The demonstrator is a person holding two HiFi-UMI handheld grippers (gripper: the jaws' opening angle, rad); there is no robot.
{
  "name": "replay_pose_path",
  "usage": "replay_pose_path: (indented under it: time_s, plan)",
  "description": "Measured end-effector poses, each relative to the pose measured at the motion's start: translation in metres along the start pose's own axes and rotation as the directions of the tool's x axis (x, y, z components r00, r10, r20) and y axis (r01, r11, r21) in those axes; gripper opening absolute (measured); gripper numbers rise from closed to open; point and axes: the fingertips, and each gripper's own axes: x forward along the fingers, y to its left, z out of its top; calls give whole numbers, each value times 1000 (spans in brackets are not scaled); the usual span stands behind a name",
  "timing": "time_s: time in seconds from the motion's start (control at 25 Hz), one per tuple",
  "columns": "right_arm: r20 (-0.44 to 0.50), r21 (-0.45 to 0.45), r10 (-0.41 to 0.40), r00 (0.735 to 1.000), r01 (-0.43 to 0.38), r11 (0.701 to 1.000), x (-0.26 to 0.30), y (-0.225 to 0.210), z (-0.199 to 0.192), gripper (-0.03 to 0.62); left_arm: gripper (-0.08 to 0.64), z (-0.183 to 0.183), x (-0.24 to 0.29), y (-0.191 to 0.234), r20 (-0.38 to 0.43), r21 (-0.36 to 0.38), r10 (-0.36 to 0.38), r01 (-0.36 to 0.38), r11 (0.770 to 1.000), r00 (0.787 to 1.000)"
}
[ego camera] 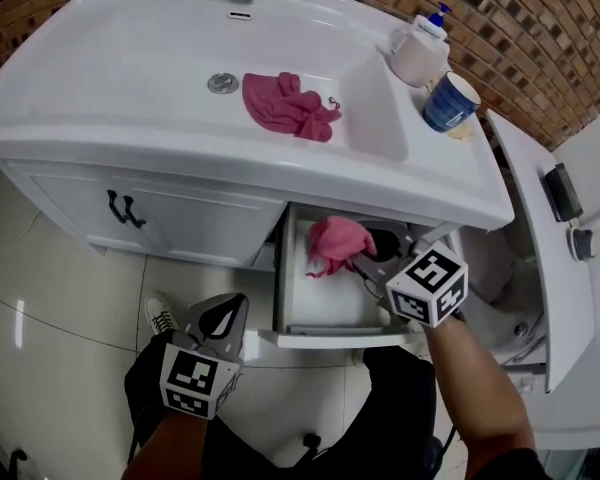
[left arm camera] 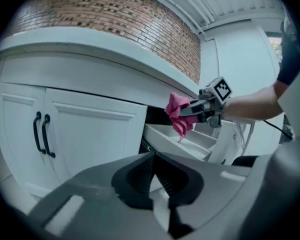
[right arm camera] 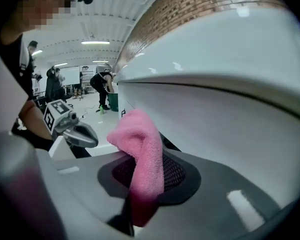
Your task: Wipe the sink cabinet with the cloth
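- Cloth (ego camera: pixel 338 243): pink and bunched, it hung over the back part of the open drawer (ego camera: pixel 310 313), just under the counter edge. A loose corner drooped toward the drawer floor.
- Right gripper (ego camera: pixel 365 265): its jaws were pinched on the cloth. The right gripper view showed the fabric clamped between the dark pads and folding up over them. It reached in over the drawer's right side, with its marker cube above the drawer's front right corner.
- Sink cabinet (ego camera: pixel 190 218): white. The drawer stood pulled out of its right half, and to the drawer's left were two closed doors with paired black handles (ego camera: pixel 125 210).
- Left gripper (ego camera: pixel 220 320): its jaws were pressed together with nothing between them. It was held low, left of the drawer front and apart from it, and pointed toward the cabinet doors.
- Basin (ego camera: pixel 110 68): above and behind the drawer. A second pink cloth (ego camera: pixel 285 105) lay crumpled in it, right of the drain (ego camera: pixel 222 83).
- Counter items: a white pump bottle (ego camera: pixel 420 50) and a blue cup (ego camera: pixel 450 101) stood side by side on the counter behind the drawer, toward its right.
- Brick wall (ego camera: pixel 540 28): it rose behind the counter.
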Motion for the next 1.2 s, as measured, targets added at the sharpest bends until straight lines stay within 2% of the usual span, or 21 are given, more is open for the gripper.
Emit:
replay_pose_path:
  time_s: [0.12, 0.28, 0.48, 0.72, 1.2]
  plan:
    - [-17, 45, 0, 1000, 0, 999, 22, -6, -7, 83, 6, -5, 4, 1, 2, -22, -42, 42, 999, 999]
    - [-75, 36, 29, 997, -26, 999, 48, -1, -22, 83, 6, -5, 8, 4, 6, -26, -70, 71, 997, 998]
    - [-122, 77, -6, 992, 15, 997, 58, -12, -40, 83, 6, -21, 15, -2, -43, -45, -117, 115, 992, 992]
    - [-158, 97, -71, 985, 87, 991, 49, -33, -55, 81, 6, -17, 18, -10, -20, -47, -150, 149, 988, 989]
    - [-276, 14, -209, 938, 222, 975, -6, -70, -79, 81, 6, -13, 21, -9, -9, -83, -146, 144, 986, 989]
